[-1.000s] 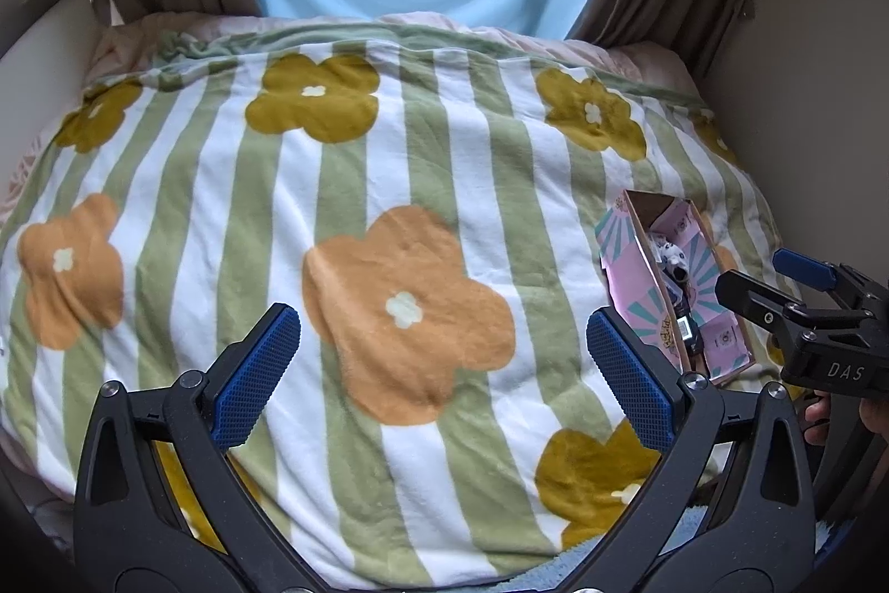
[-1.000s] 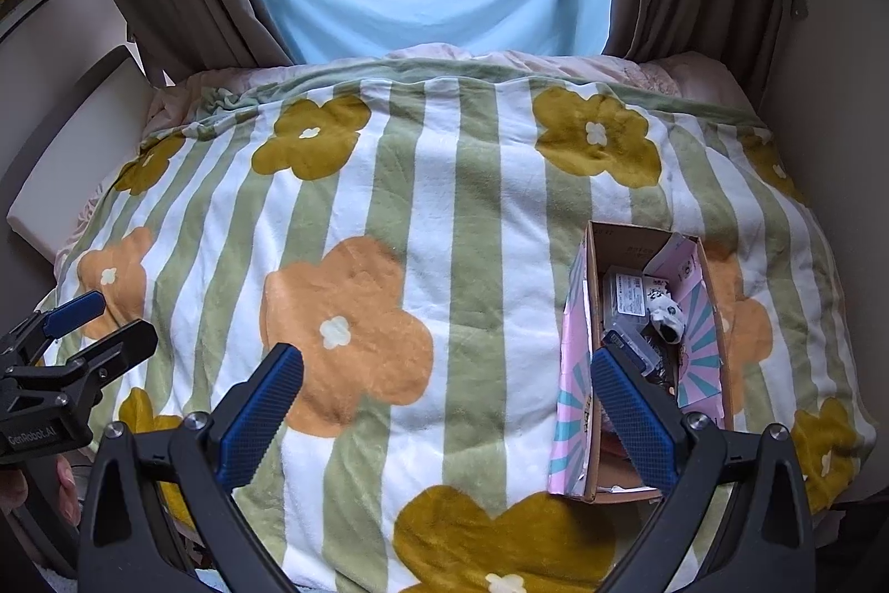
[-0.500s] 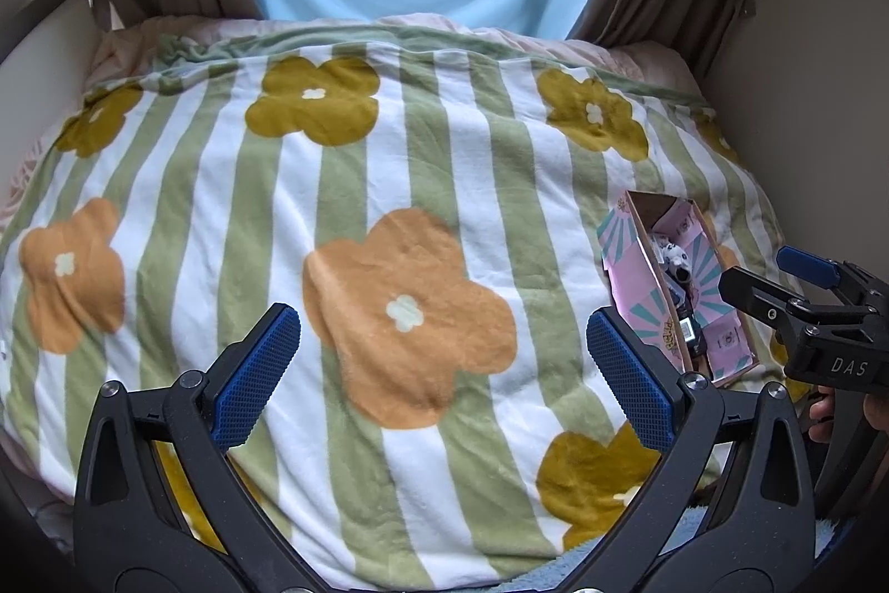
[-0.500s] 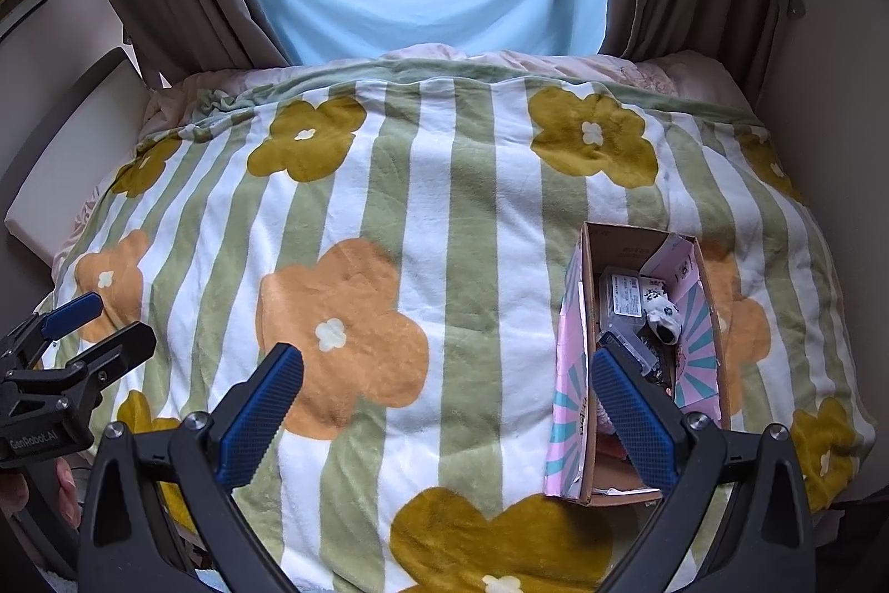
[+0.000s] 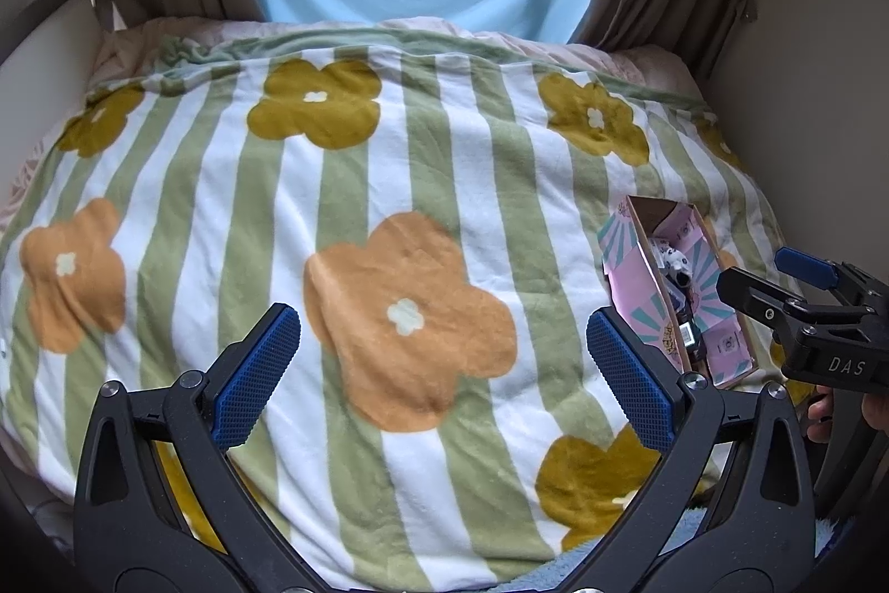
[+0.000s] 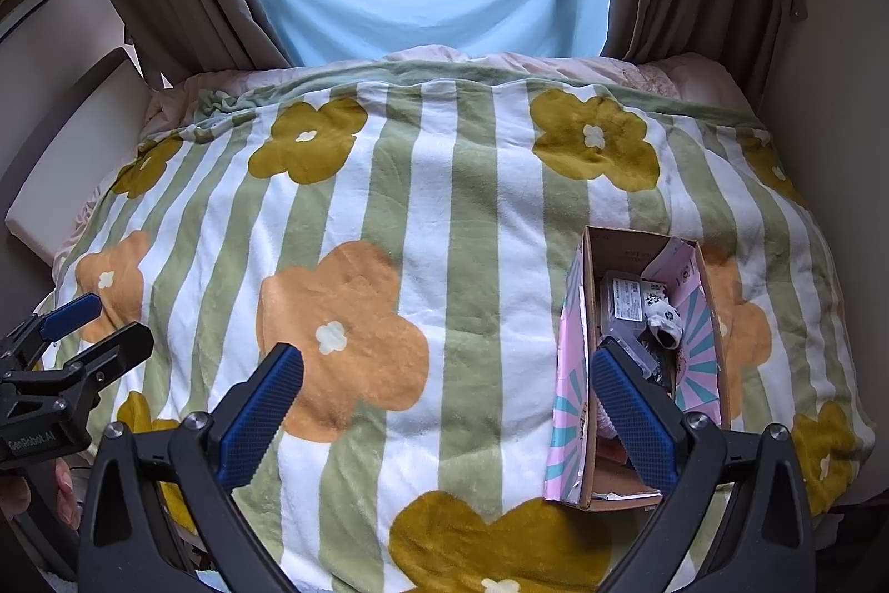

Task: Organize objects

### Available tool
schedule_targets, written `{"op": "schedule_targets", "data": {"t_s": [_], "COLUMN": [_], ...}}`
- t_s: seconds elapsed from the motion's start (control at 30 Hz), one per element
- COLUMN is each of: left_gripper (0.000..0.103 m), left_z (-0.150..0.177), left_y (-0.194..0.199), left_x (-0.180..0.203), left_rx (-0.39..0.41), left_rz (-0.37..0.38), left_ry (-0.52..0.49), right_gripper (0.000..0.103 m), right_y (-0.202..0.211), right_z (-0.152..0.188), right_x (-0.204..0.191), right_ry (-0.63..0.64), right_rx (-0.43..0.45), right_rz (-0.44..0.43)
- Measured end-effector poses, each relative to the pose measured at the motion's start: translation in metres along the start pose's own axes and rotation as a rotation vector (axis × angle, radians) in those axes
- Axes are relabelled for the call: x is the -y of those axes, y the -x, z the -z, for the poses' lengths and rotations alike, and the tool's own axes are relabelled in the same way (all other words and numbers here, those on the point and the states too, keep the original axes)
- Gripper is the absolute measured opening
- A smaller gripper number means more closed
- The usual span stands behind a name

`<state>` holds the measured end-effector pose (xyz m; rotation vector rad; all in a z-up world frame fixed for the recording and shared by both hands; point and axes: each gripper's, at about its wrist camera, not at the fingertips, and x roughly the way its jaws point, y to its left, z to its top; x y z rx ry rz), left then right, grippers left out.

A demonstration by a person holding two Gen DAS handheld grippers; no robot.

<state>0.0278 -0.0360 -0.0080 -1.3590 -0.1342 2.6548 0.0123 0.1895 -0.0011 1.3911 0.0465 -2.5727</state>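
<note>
Black clamp-style grippers (image 5: 444,365); blue textured pads (image 5: 255,376); silver screws.

A bed (image 6: 166,109) carries a blanket (image 6: 455,226) striped green and white with mustard and orange flowers, spread across nearly the whole top. At about 4 o'clock on the blanket lies an open pink cardboard box (image 6: 572,370) holding small items.
</note>
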Motion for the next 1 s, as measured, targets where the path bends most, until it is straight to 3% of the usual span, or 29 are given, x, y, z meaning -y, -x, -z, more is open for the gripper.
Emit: {"op": "schedule_targets", "data": {"t_s": [0.3, 0.47, 0.6, 0.73, 0.9, 1.0], "left_gripper": [0.103, 0.103, 0.103, 0.103, 0.103, 0.103], "left_z": [0.0, 0.003, 0.001, -0.002, -0.004, -0.004], "left_y": [0.0, 0.0, 0.005, 0.013, 0.015, 0.012], "left_x": [-0.003, -0.001, 0.001, 0.003, 0.004, 0.0], "left_rx": [0.001, -0.009, 0.022, 0.065, 0.085, 0.073], "left_rz": [-0.009, 0.034, -0.003, 0.022, -0.095, -0.088], "left_ry": [0.013, 0.023, 0.017, 0.029, 0.029, 0.04], "right_gripper": [0.103, 0.103, 0.103, 0.103, 0.103, 0.103], "right_y": [0.0, 0.0, 0.0, -0.002, -0.004, -0.008], "right_z": [0.0, 0.0, 0.001, -0.004, -0.006, -0.008], "right_x": [0.0, 0.001, 0.0, 0.002, 0.004, 0.004], "right_ry": [0.0, 0.002, 0.002, 0.0, -0.006, -0.004], "right_rx": [0.0, 0.0, 0.001, 0.0, -0.002, -0.009], "right_rz": [-0.001, -0.003, 0.002, 0.008, 0.007, 0.009]}}
